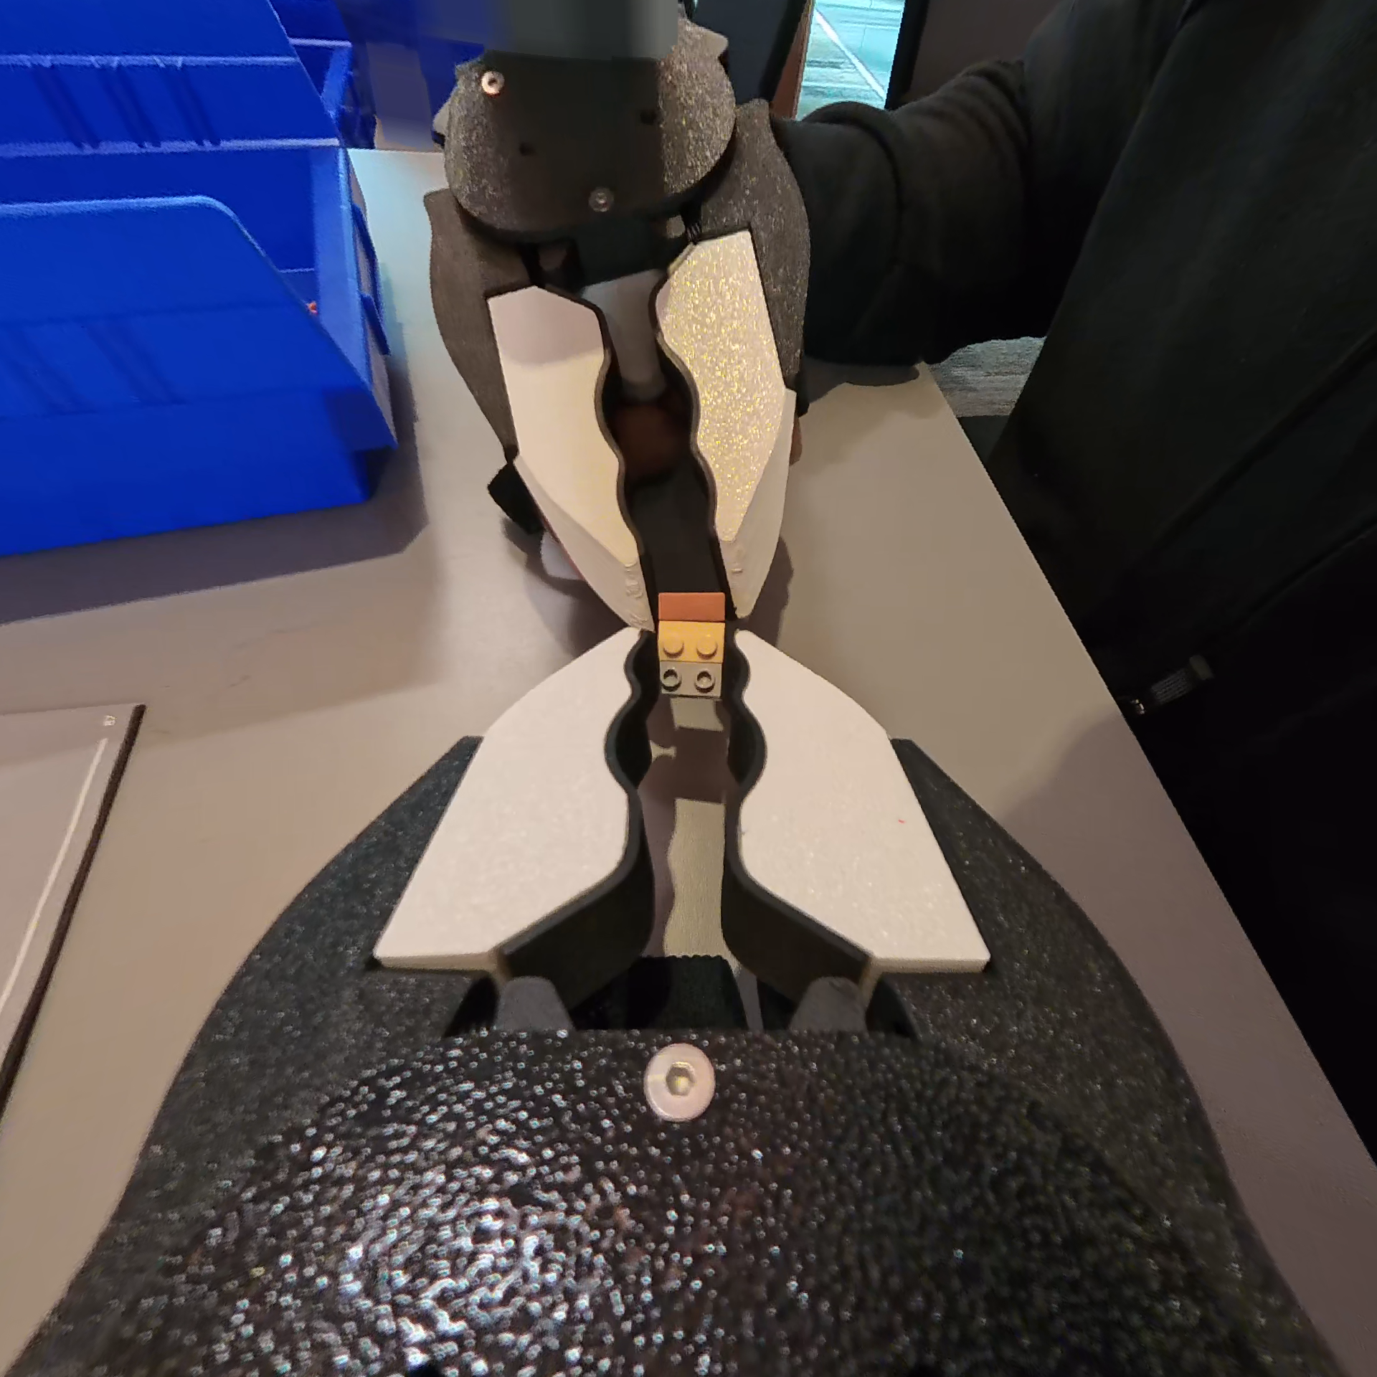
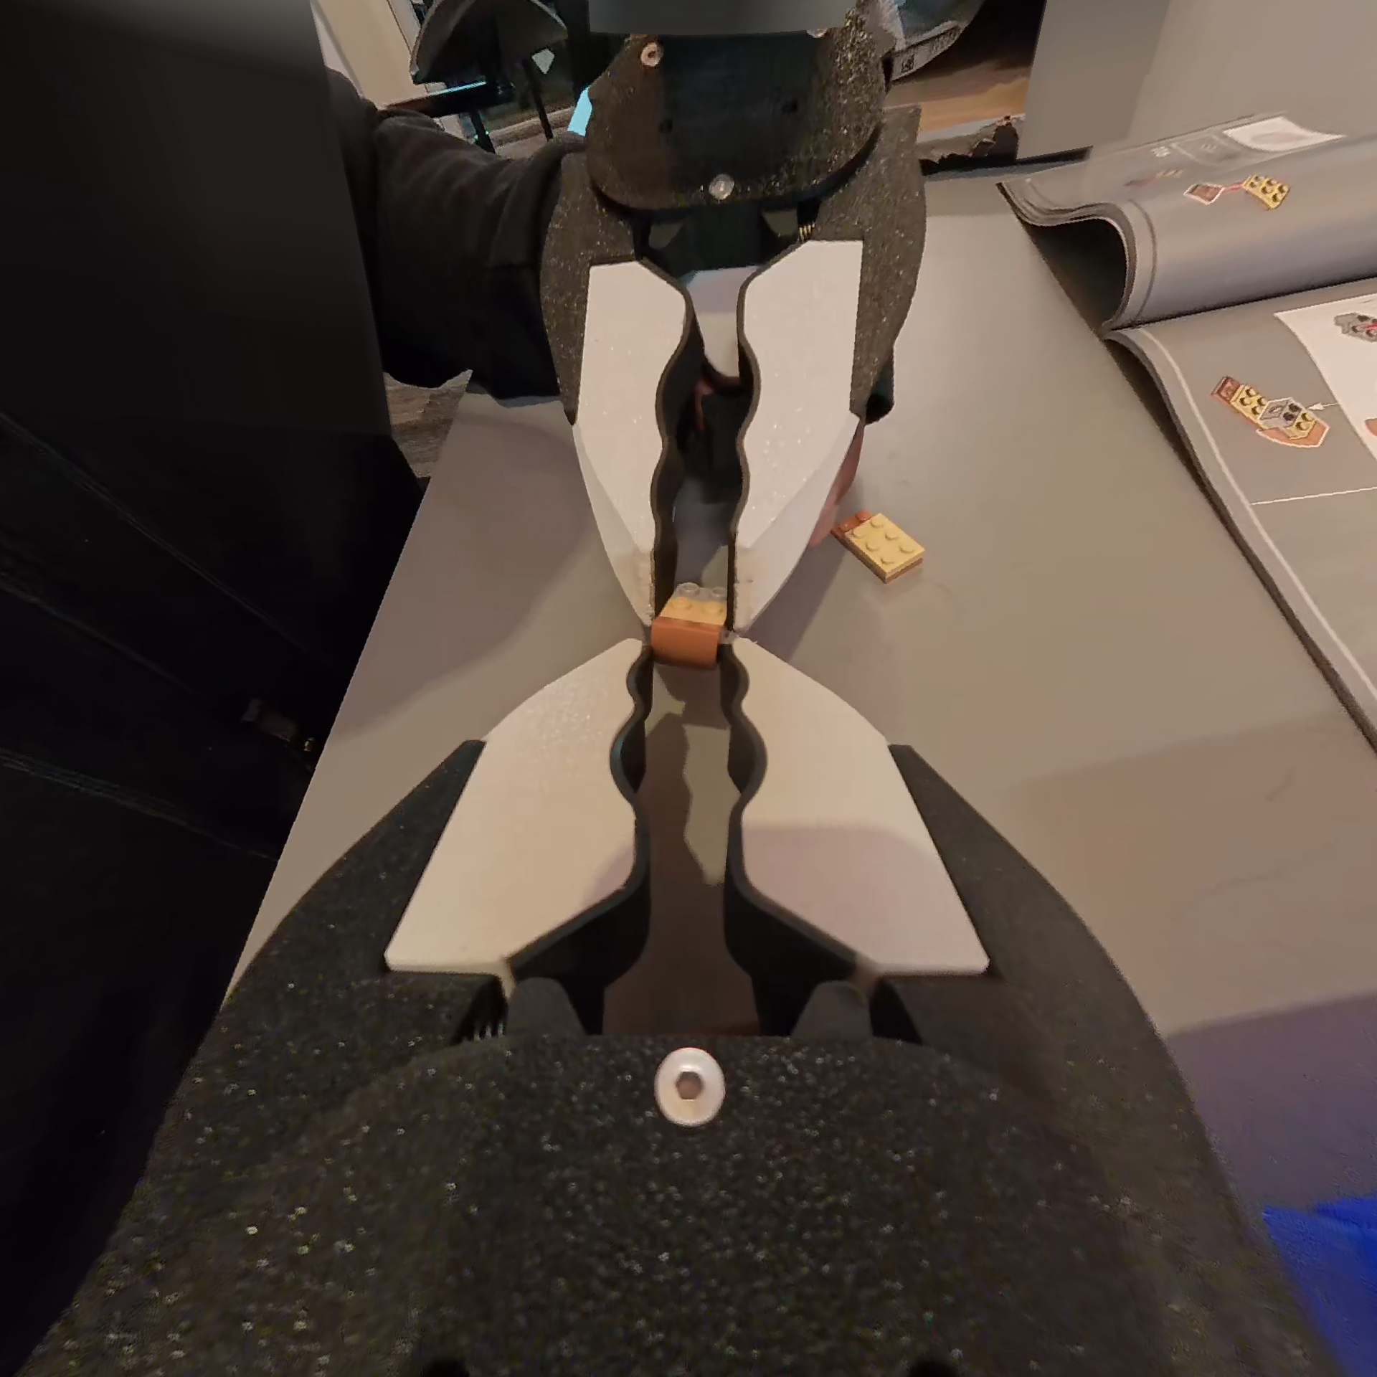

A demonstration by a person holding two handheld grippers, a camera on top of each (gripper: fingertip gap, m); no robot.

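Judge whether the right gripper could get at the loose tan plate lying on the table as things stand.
Probably not yet. The right gripper is clamped on the brown end of a small brick stack that the left gripper grips too. The tan plate lies uncovered beyond, so only the full fingers block it.

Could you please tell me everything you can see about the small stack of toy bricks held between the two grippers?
The brick stack is a small plastic assembly: a brown smooth-topped piece, a tan two-stud piece and a grey two-stud piece in a row. It hangs above the grey table, level, studs up. The left gripper has its fingers closed on the grey and tan end; the right gripper has its fingers closed on the brown end, tip to tip.
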